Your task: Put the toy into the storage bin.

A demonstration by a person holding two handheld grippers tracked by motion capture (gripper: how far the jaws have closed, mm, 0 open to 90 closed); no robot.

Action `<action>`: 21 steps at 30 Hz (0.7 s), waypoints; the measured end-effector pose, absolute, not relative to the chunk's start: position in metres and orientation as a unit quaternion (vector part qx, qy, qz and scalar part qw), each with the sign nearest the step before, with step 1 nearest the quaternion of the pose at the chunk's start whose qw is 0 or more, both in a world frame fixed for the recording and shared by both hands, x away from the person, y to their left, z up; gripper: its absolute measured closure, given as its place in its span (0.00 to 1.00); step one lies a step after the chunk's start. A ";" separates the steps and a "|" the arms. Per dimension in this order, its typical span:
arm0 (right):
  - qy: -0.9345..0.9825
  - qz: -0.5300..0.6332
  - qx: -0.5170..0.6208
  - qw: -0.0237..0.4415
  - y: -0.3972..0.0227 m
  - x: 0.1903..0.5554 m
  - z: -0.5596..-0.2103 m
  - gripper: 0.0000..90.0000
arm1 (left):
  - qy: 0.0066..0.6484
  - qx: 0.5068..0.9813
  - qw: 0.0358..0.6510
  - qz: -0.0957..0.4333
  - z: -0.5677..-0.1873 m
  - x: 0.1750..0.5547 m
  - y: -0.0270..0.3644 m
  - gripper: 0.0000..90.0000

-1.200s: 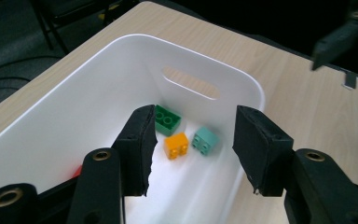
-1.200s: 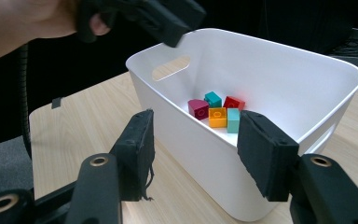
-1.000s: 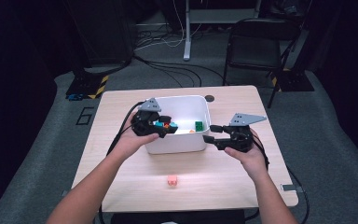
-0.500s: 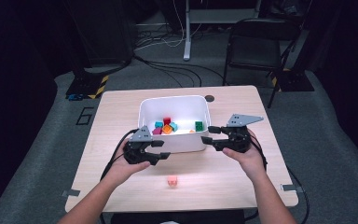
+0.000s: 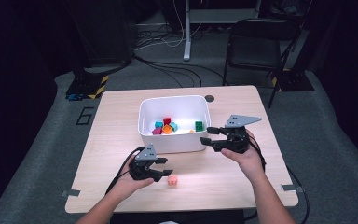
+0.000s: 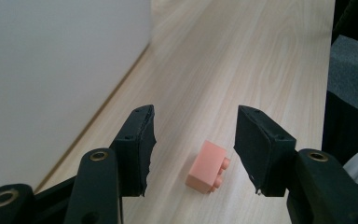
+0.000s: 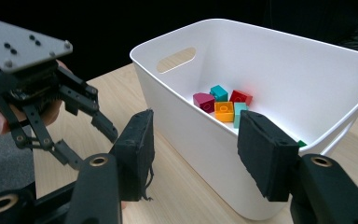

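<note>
Item: white bin on the worktop, taken as the reference point. Contents so far: a handful of small toy bricks in red, teal, orange, magenta and green, lying loose on the bin floor; I judge these as sorted and done. Outstanding: one pink brick, lying on its side on the worktop in front of the bin's near wall, apart from it. My left hand-held gripper is low over the worktop with the pink brick between its jaws; the jaws have just been closing a little, but they stand about half open and neither pad touches the brick, so nothing is held yet. My right hand-held gripper sits at the bin's right near corner, jaws parted and empty, just beside the wall. Remaining work, as I judge it: grip the pink brick, lift it, drop it into the bin. Writing: no brand or label readable on bin or bricks; a figure like "6" is marked on the floor left of the worktop.
</note>
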State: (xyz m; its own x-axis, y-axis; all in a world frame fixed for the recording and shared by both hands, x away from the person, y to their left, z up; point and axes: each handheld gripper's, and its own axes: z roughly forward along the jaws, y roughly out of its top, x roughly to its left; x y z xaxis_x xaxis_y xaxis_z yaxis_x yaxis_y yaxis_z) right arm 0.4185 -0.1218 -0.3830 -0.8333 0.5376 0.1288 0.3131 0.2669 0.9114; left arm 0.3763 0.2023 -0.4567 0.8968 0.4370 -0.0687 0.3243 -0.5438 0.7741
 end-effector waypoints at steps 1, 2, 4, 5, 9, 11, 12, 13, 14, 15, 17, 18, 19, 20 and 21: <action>0.789 0.542 0.269 0.104 -0.122 0.418 -0.383 0.51 | 0.217 0.876 0.426 0.065 -0.459 0.376 0.202 0.53; 0.789 0.542 0.270 0.103 -0.121 0.418 -0.383 0.51 | 0.216 0.878 0.423 0.062 -0.461 0.376 0.203 0.53; 0.790 0.541 0.270 0.103 -0.121 0.418 -0.384 0.51 | 0.216 0.879 0.420 0.062 -0.465 0.376 0.203 0.54; 0.790 0.541 0.271 0.103 -0.121 0.418 -0.384 0.51 | 0.218 0.879 0.419 0.063 -0.467 0.376 0.203 0.54; 0.791 0.539 0.272 0.102 -0.120 0.419 -0.385 0.51 | 0.213 0.880 0.420 0.057 -0.473 0.375 0.202 0.55; 0.791 0.538 0.273 0.102 -0.120 0.419 -0.385 0.51 | 0.204 0.884 0.418 0.053 -0.476 0.375 0.200 0.55; 0.791 0.538 0.273 0.102 -0.120 0.419 -0.386 0.51 | 0.204 0.885 0.416 0.053 -0.478 0.374 0.198 0.55; 0.791 0.538 0.273 0.102 -0.120 0.419 -0.386 0.51 | 0.202 0.887 0.412 0.051 -0.480 0.374 0.197 0.55; 0.791 0.538 0.273 0.102 -0.120 0.419 -0.386 0.51 | 0.201 0.887 0.412 0.050 -0.482 0.374 0.196 0.55; 0.791 0.538 0.273 0.102 -0.120 0.419 -0.386 0.51 | 0.200 0.888 0.411 0.048 -0.484 0.374 0.195 0.55; 0.791 0.538 0.273 0.102 -0.120 0.419 -0.386 0.50 | 0.198 0.891 0.407 0.042 -0.487 0.374 0.192 0.55; 0.792 0.538 0.272 0.102 -0.120 0.419 -0.386 0.50 | 0.198 0.891 0.407 0.041 -0.489 0.374 0.191 0.55; 0.792 0.537 0.272 0.102 -0.120 0.419 -0.386 0.50 | 0.197 0.891 0.406 0.043 -0.491 0.374 0.189 0.55; 0.792 0.537 0.272 0.102 -0.120 0.419 -0.386 0.50 | 0.195 0.894 0.401 0.041 -0.492 0.375 0.188 0.55; 0.792 0.537 0.273 0.102 -0.120 0.419 -0.387 0.50 | 0.195 0.894 0.402 0.040 -0.494 0.375 0.187 0.55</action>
